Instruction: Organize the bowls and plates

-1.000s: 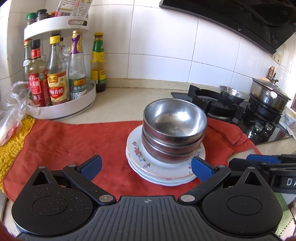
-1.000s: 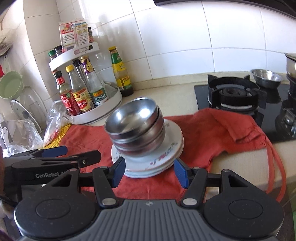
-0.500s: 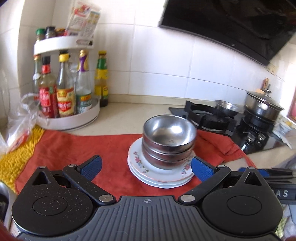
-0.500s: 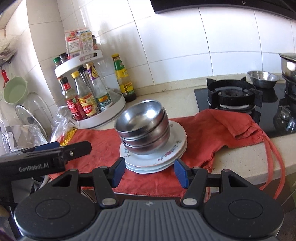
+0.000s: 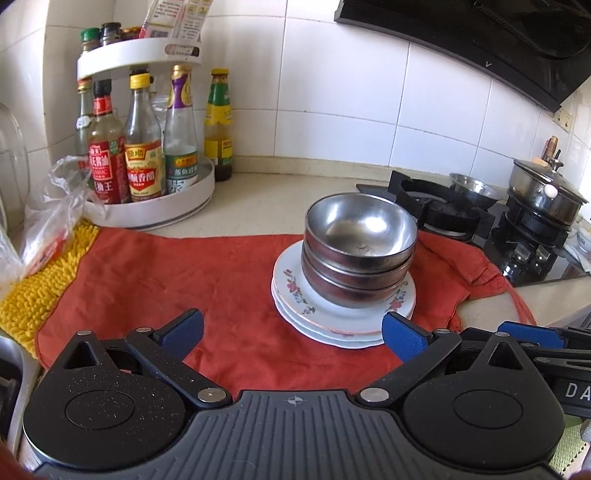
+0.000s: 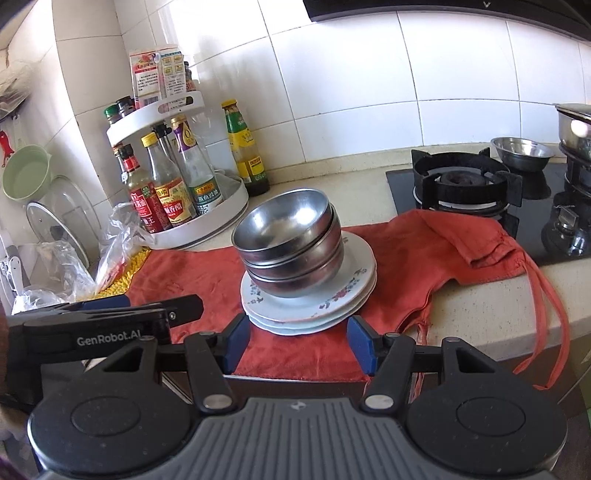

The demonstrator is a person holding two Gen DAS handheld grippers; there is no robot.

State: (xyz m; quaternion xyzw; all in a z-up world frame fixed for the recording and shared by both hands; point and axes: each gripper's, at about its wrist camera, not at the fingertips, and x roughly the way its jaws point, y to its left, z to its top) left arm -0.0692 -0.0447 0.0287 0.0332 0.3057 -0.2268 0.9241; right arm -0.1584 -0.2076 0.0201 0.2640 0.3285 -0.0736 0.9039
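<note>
In the centre of both views sits the stack: three nested steel bowls [image 5: 360, 251] on a pile of floral-rimmed plates [image 5: 343, 314], all resting on a red cloth [image 5: 166, 273] spread over the counter. Along the bottom of the left wrist view, the left gripper [image 5: 291, 330] has its blue pads spread wide with only cloth between them, holding nothing; the plates lie just beyond its right pad. In the right wrist view, the right gripper [image 6: 298, 341] stands about half open and empty, its pads flanking the near rim of the plates without touching them.

Only the right wrist view gives the left edge of the kitchen: a pale green bowl [image 6: 26, 173] hanging at the upper left with a glass lid [image 6: 55, 225] below it. It also shows the side of the left gripper at lower left, and there the writing "GenRobot.AI" reads clearly. The left wrist view catches the right gripper at its lower right edge, where only "DA" can be read. That view alone shows a whole lidded steel pot [image 5: 546, 188] on the stove [image 5: 443, 210] at the right, and the dark range hood [image 5: 498, 33] across the upper right.

At the upper left of both views, a white two-tier rack [image 5: 147, 214] carries sauce bottles with Chinese labels; one red label reads "CLASSIC".
</note>
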